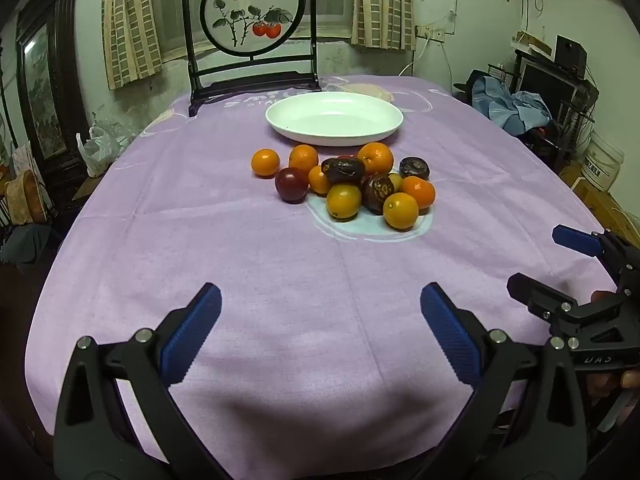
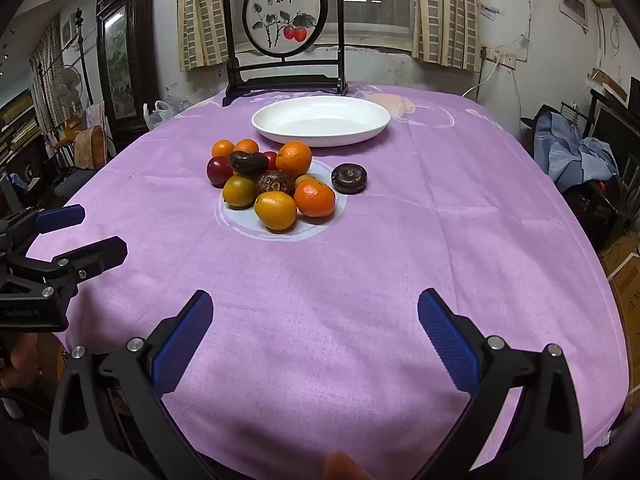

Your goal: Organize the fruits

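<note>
A pile of fruit (image 1: 352, 186) (image 2: 276, 184) lies mid-table on the purple cloth: several oranges, yellow-orange fruits, a dark red plum (image 1: 291, 185) (image 2: 218, 171) and dark brown wrinkled fruits, one (image 2: 349, 178) slightly apart on the right. Behind the pile stands a white oval dish (image 1: 376, 130) (image 2: 360, 132), with nothing in it. My left gripper (image 1: 320, 316) is open near the table's front edge, well short of the fruit. My right gripper (image 2: 314, 316) is open too, beside it, and also shows at the right edge of the left wrist view (image 1: 540, 260).
A black-framed round painting screen (image 1: 252, 20) (image 2: 285, 20) stands at the table's far edge behind the dish. The purple cloth (image 1: 280, 272) (image 2: 440, 240) covers the whole table. Clutter, a dark cabinet (image 1: 44, 92) and blue clothes (image 1: 508, 100) surround the table.
</note>
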A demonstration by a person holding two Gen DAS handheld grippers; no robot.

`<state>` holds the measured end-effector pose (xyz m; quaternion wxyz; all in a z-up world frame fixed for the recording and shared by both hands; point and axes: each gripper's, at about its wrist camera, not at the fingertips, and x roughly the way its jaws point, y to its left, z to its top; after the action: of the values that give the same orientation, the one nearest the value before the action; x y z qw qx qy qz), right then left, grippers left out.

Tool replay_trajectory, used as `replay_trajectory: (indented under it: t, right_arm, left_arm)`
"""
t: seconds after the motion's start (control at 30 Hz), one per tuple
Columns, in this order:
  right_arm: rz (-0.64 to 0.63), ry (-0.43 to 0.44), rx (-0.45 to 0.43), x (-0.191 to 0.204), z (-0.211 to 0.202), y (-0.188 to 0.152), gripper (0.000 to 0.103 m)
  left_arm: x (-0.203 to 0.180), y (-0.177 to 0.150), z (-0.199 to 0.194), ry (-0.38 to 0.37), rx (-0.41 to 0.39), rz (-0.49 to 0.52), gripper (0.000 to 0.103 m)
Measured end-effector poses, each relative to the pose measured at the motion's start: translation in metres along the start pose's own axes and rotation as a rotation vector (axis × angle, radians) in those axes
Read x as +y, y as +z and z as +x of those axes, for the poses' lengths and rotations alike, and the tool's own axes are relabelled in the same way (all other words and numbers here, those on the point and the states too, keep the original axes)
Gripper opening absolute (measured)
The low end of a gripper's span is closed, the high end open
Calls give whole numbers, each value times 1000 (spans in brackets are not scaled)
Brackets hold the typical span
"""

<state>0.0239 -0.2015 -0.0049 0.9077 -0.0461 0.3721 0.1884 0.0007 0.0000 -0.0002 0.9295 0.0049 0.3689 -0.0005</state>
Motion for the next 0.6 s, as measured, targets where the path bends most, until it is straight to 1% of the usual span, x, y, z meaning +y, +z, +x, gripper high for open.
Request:
replay_trajectory:
  t: [0.2, 0.3, 0.57, 0.6]
  right_arm:
    - [-2, -1, 3, 1, 0, 0, 102]
    - [-2, -1, 3, 1, 1, -1, 102]
    - [-1, -1, 6, 2, -1, -1, 102]
    - [-1, 0, 6, 1, -1, -1, 102]
  left_arm:
    - [-1, 0, 0, -1, -2, -1, 101]
    - [-3, -4, 2, 9, -5, 15, 101]
    - [-6, -6, 9, 8, 8, 18, 101]
    - [-3, -6, 4, 6, 8, 16, 101]
